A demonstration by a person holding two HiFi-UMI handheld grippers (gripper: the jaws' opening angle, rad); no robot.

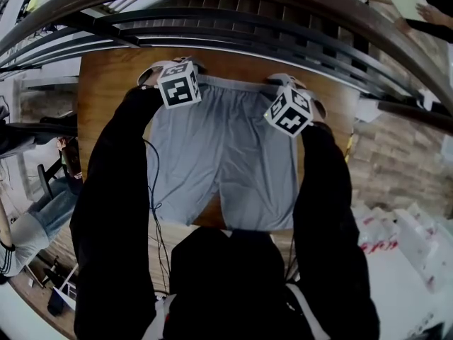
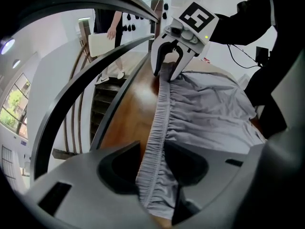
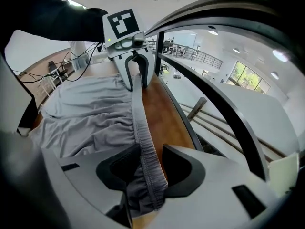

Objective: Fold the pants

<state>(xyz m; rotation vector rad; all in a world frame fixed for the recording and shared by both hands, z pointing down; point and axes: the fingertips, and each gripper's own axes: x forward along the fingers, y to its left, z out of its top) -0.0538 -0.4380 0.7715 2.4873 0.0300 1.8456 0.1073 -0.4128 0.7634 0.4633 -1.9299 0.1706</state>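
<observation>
On inspection the pants [image 1: 223, 154] lay spread flat and face-up on the wooden surface [image 1: 95, 98]. The waistband [image 2: 159, 118] ran along the far edge, and the two legs reached back toward the near edge, where the person stood. No fold was visible anywhere in the garment: both legs lay side by side in a single layer, with only light gathers below the elastic. By that evidence the task was judged to be at its starting point, with every fold yet to be made. The left tool [image 2: 153, 168] stood at the waistband's left corner and the right tool [image 3: 151, 168] at its right corner, both pointing steeply down at the far edge. Each tool's own view showed its jaws spread wide, with the elastic band running between them. The fabric sat loosely in the gap, and neither pad was seen to press it, so both tools were recorded as released and straddling the band, not gripping it. The right tool's band brushed one pad at most. To lift the waistband for a first fold, both tools would need to clamp down on it.
</observation>
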